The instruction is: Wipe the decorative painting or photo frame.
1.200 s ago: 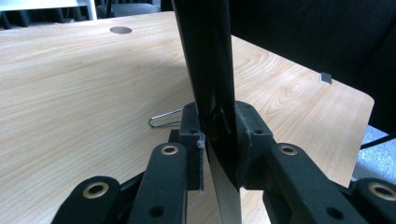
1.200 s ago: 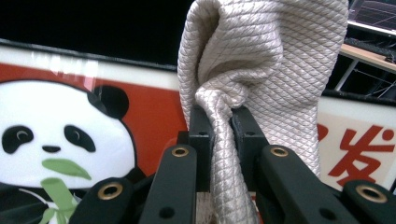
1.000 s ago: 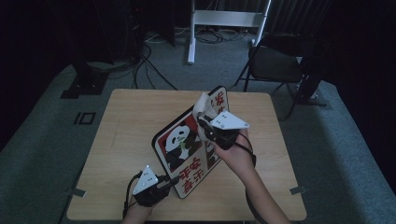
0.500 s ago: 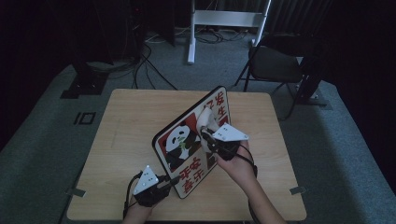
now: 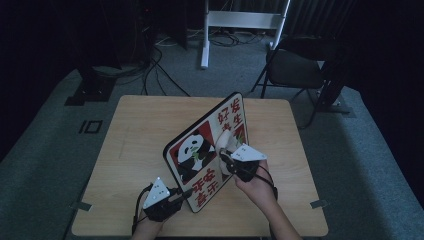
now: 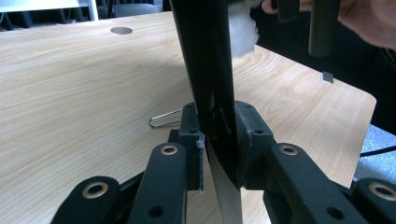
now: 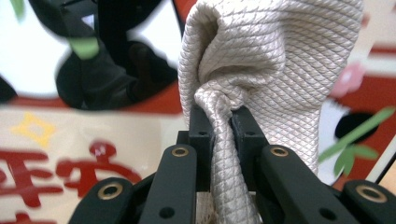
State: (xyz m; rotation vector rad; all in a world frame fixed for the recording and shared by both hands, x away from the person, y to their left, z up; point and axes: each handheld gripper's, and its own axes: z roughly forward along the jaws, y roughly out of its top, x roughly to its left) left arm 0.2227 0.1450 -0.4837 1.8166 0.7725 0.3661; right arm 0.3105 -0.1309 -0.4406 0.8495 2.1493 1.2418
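The left hand-held gripper [image 5: 186, 194] is clamped tight on the lower corner of a panda board [image 5: 202, 150], propping it tilted on the wooden surface [image 5: 135, 130]. The right hand-held gripper [image 5: 226, 161] is pinched shut on a bunched cream cloth [image 5: 223, 141], which it presses to the printed face just ahead of it.

The board looks thin, stiff and glossy, likely slippery, so an edge grip near a corner suits it. The cloth is soft and light and can be pinched anywhere.

The left gripper view shows the board's dark edge [image 6: 208, 70] squeezed between the jaws, and a wire clip [image 6: 164, 120] lying beside them. The right gripper view shows the cloth's quilted weave [image 7: 275, 70] and the red lettering [image 7: 51, 182] up close. The high view gives the board's whole tilt.
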